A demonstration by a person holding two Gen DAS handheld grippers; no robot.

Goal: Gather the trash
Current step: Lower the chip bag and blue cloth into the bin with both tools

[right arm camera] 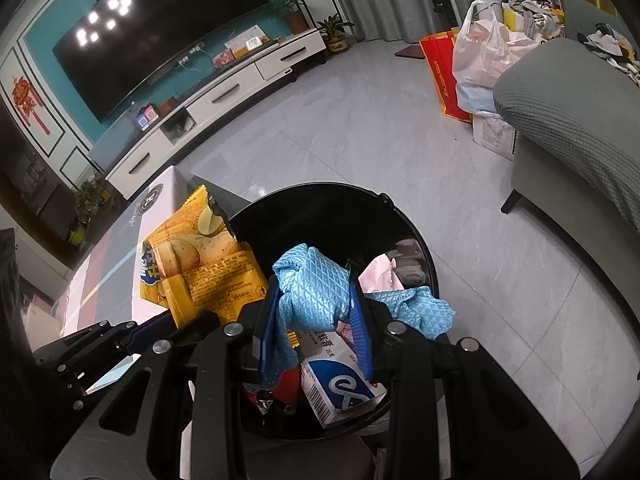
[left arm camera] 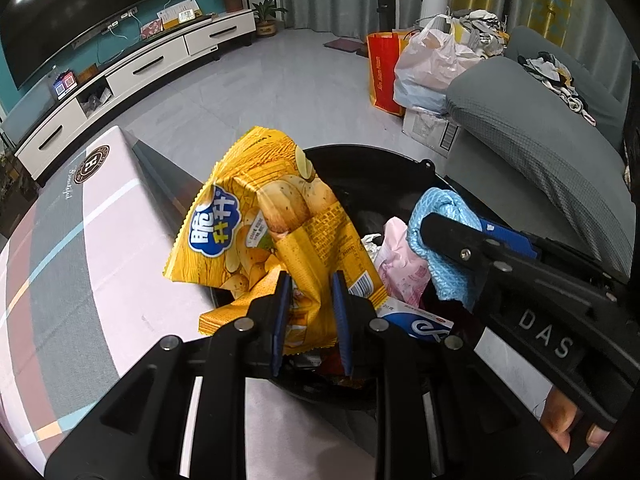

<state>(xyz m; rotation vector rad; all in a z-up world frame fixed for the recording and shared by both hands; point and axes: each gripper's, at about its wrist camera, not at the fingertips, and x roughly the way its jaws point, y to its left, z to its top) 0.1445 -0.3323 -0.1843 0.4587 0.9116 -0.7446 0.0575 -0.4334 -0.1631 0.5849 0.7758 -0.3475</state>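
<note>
My left gripper (left arm camera: 310,280) is shut on a crumpled yellow chip bag (left arm camera: 272,224), held over the left rim of a black trash bin (left arm camera: 360,152). My right gripper (right arm camera: 314,284) is shut on a bunched light blue cloth (right arm camera: 312,280) above the same bin (right arm camera: 320,204). In the left wrist view the right gripper (left arm camera: 430,226) and its cloth (left arm camera: 444,204) reach in from the right. The chip bag (right arm camera: 208,268) shows at the left of the right wrist view. Inside the bin lie a white and blue box (right arm camera: 340,384), a pink wrapper (left arm camera: 400,264) and other scraps.
A low table with a patterned pink and grey top (left arm camera: 80,248) stands left of the bin. A grey sofa (left arm camera: 540,128) runs along the right. Shopping bags (left arm camera: 420,68) and a cardboard box sit at its far end. A white TV cabinet (right arm camera: 224,96) lines the far wall.
</note>
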